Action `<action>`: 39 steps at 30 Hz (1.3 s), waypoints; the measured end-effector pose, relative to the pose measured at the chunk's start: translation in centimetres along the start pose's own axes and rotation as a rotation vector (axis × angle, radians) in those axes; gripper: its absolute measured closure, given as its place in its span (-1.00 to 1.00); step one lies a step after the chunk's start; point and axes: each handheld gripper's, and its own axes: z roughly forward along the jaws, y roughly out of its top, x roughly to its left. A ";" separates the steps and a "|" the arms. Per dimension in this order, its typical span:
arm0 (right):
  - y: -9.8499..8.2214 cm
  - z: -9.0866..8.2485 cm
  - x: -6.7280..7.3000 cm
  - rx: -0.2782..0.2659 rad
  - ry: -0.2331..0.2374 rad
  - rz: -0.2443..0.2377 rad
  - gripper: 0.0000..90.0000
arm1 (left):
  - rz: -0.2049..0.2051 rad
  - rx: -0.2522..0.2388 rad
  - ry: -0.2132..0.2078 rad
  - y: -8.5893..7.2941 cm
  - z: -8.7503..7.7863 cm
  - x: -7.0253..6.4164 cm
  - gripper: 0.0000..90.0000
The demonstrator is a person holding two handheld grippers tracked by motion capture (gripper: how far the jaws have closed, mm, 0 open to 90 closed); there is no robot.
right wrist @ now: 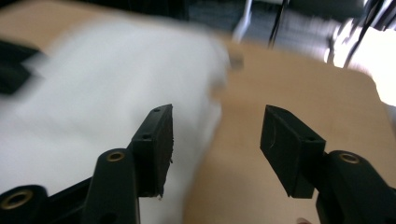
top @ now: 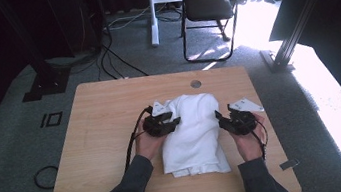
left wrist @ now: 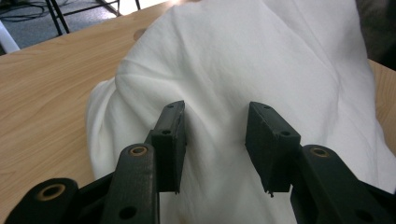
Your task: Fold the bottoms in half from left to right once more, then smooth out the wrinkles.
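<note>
My sleeves come in from the near edge of the worktop (top: 95, 116), a hand on each set of tongs. Between my hands lies the white towel (top: 191, 133) — folded into a long bundle whose long axis runs from the near edge toward the far edge, leaning slightly left as it goes away from me. Its near end is squarer and flatter, with layered edges showing; its far end is rounder and bunched, pointing toward the small round hole (top: 195, 84) in the worktop.

My left tongs (top: 174, 122) sit at the towel's left flank, about midway along its length, pointing right across it. In the left gripper view the left tongs (left wrist: 215, 140) stand released, both pads apart with the cloth (left wrist: 243, 70) rising in soft folds right in front of them and between them; I cannot tell whether the tips touch the fabric.

My right tongs (top: 222, 115) are at the towel's right edge, aimed left and away. In the blurred right gripper view the right tongs (right wrist: 215, 140) are released too, gaping over bare wood, with the towel's edge (right wrist: 93, 102) beside one pad.

Farther off, beyond the worktop, a black folding chair (top: 208, 5) stands on grey carpet, with cables (top: 117, 58) trailing nearby.
</note>
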 end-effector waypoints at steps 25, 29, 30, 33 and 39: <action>-2.6 13.4 0.0 0.342 0.044 -0.027 0.29 | -0.055 0.034 -0.044 -2.3 3.5 0.5 0.29; -2.9 13.4 -0.5 0.356 0.028 0.000 0.06 | -0.068 0.043 -0.049 -2.7 4.0 0.4 0.31; -2.8 13.0 -0.6 0.348 0.006 0.002 -0.03 | -0.067 0.045 -0.048 -2.7 4.0 0.4 0.31; -1.9 10.9 -0.3 0.263 -0.015 0.030 -0.16 | -0.068 0.056 -0.053 -2.9 4.1 0.5 0.31; -0.5 6.7 3.8 0.109 0.113 -0.101 -0.19 | -0.069 0.053 -0.048 -3.1 4.2 0.5 0.31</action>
